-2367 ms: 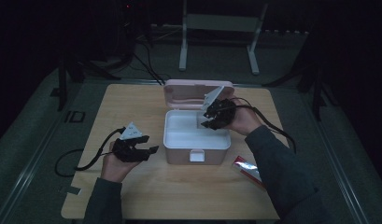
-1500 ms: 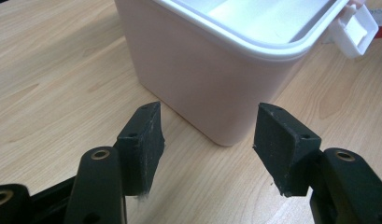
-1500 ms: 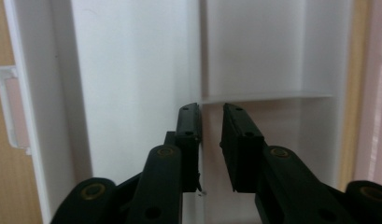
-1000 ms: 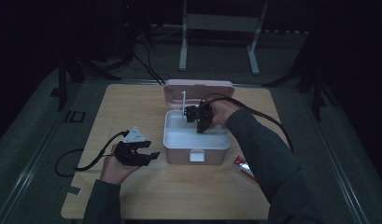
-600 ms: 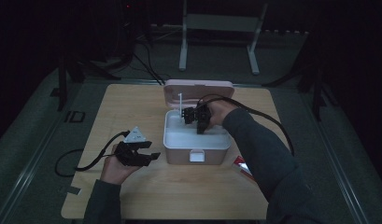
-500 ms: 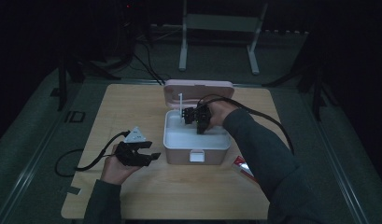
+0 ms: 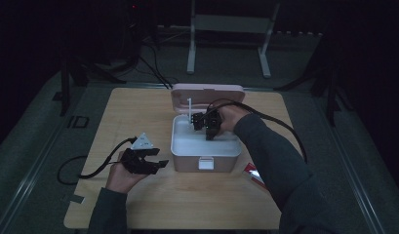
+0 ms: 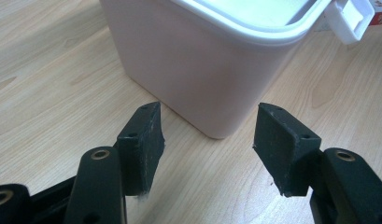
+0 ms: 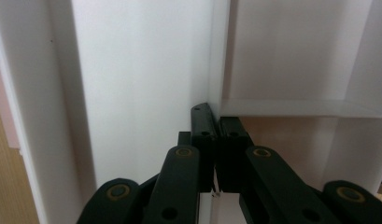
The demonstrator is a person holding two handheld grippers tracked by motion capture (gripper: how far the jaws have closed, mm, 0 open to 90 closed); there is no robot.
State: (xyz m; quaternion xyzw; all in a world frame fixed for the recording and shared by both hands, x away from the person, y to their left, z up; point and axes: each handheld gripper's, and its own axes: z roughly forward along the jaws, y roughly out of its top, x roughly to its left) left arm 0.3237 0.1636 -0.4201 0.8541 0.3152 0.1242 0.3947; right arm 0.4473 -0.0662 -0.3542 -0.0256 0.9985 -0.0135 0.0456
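A person at a wooden desk (image 7: 133, 109) works inside an open pale-pink box (image 7: 207, 160), its lid (image 7: 207, 91) tipped back behind it. The right tool (image 7: 210, 127) reaches down into the box near its back wall; in the right gripper view its jaws stand together, pinched on the edge of a thin white divider (image 9: 146, 70) that stands upright inside. The left tool (image 7: 155, 163) rests low on the desk just beside the box's front left corner, jaws apart and nothing between them, the corner straight ahead in the left gripper view (image 8: 207, 140). A small red packet (image 7: 255, 173) lies on the desk to the right of the box.

The divider looks like light, stiff plastic sheet, smooth enough to slip and thin enough to flex or crack if twisted. Its top edge, held squarely and pulled or pushed in line with the sheet, seems the safest hold. The box itself appears light and likely to slide, so steadying its corner with the free tool would probably help.
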